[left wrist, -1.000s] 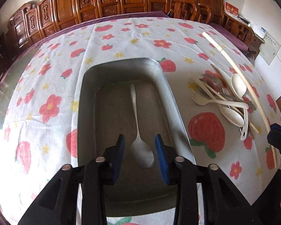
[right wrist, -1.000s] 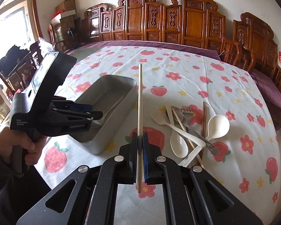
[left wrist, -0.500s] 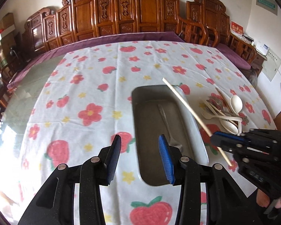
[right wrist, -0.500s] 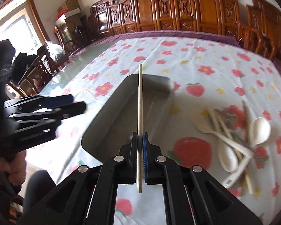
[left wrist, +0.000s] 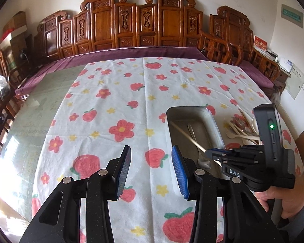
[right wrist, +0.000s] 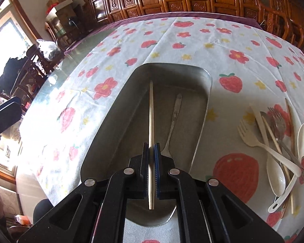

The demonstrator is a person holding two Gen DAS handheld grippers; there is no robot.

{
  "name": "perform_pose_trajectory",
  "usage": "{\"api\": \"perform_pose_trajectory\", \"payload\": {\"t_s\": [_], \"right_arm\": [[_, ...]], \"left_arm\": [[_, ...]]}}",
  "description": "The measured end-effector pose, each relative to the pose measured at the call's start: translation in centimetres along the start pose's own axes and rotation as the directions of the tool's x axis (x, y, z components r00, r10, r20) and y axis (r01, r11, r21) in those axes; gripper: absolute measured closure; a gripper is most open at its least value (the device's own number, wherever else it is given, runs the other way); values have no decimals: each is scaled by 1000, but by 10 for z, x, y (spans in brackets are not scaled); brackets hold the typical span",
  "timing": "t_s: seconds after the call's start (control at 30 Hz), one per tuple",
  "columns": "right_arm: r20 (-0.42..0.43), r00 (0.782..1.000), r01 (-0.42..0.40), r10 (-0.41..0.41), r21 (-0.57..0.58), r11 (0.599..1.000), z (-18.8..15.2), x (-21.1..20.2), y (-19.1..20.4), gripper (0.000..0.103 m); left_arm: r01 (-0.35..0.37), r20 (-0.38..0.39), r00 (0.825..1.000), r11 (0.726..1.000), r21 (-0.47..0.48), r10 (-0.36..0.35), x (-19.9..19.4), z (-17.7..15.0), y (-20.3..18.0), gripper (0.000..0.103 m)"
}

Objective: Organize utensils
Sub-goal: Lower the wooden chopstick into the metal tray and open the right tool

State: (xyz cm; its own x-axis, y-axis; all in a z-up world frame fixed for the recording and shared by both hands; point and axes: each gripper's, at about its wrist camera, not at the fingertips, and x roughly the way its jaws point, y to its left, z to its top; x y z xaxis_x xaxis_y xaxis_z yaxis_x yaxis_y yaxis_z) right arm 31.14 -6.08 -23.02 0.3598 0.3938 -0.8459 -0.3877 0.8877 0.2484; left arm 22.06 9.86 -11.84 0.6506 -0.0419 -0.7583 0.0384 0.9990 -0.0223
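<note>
My right gripper [right wrist: 151, 151] clamped on a chopstick [right wrist: 151, 109] over the metal tray [right wrist: 204, 105], spoon [right wrist: 173, 121] in the tray beside it, my left gripper [left wrist: 151, 170] apart, empty, left of the tray.

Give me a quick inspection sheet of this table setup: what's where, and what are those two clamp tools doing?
Surface: tablecloth with strawberries and flowers, over a glass table.
Job's things: metal tray holding a metal spoon; a chopstick held over the tray.
Clutter: pile of pale plastic fork and spoons, metal forks and chopsticks on the cloth, right of the tray.
Grippers: right gripper has its jaws shut on the chopstick; left gripper has its jaws open, nothing between them, over bare cloth left of the tray.
Cables: nothing seen.
Surroundings: carved wooden chairs along the wall, a purple cloth edge, a bright window at left.
</note>
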Motion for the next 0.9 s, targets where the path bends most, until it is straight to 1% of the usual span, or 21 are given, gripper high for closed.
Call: {"api": "perform_pose_trajectory", "payload": {"t_s": [0.07,0.17,0.3,0.5,0.53,0.57,0.6,0.9], "right_arm": [[-3,1000,0,0,-6,1000,0,4,1,96],[1,1000,-22,23,-18,1000,-2,4,1,95],[29,998,-52,52,-25,998,-4,-6,-3,95],[110,992,-52,58,-60,997,-11,-47,-13,95],[122,991,-49,56,-63,997,-13,-56,-16,95],[133,990,-46,54,-65,997,-15,-63,-19,95],[142,988,-45,54,-68,997,-17,-69,-22,95],[219,976,1,18,-85,996,-47,-139,-58,95]], "left_arm": [[3,1,1000,1000,0,-3,-1,0,0,64],[6,9,1000,1000,5,-6,-5,0,-2,63],[14,25,1000,1000,11,-14,-12,2,-11,64],[19,49,999,999,30,-21,-24,4,-29,62],[21,52,998,999,34,-23,-25,4,-33,60],[22,55,998,999,36,-24,-26,4,-36,54],[22,60,998,999,41,-24,-27,4,-39,54],[51,65,996,997,65,-55,-32,1,-70,52]]}}
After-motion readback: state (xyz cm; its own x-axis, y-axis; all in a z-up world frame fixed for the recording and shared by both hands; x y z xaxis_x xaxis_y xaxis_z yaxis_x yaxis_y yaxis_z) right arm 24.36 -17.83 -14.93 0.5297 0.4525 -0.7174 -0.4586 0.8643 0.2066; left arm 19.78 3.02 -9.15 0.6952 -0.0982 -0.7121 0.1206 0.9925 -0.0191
